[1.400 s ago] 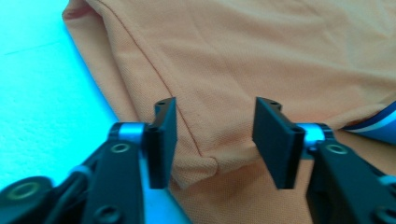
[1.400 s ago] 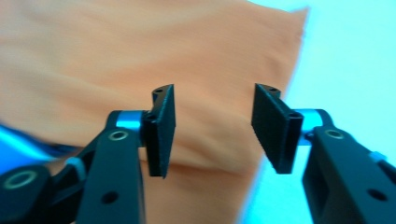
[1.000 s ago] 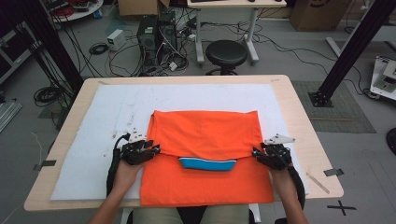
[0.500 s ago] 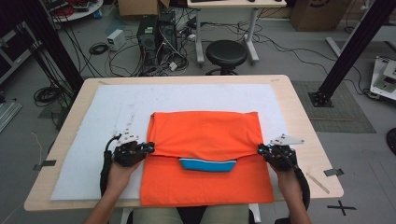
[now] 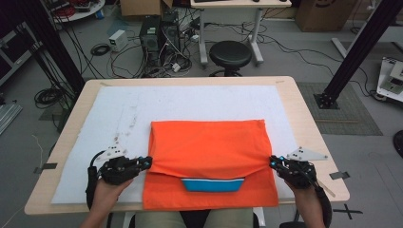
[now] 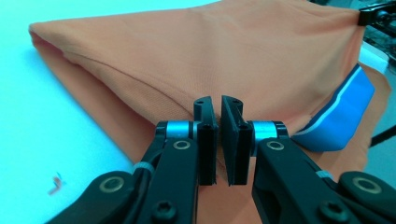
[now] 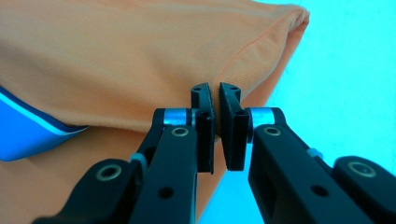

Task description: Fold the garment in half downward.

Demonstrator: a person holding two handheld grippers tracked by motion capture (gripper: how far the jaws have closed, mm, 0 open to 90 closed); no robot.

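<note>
Gripping orange shirt (image 5: 209,145) edges: left gripper (image 5: 146,163), right gripper (image 5: 274,162).

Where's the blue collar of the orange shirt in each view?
High view: blue collar sits low centre, peeking from under the folded top layer of the orange shirt.
Left gripper view: at the right edge, right of the jaws.
Right gripper view: at the left edge, left of the jaws.
Shared landmark: the shirt's folded edge running just above the collar.
</note>
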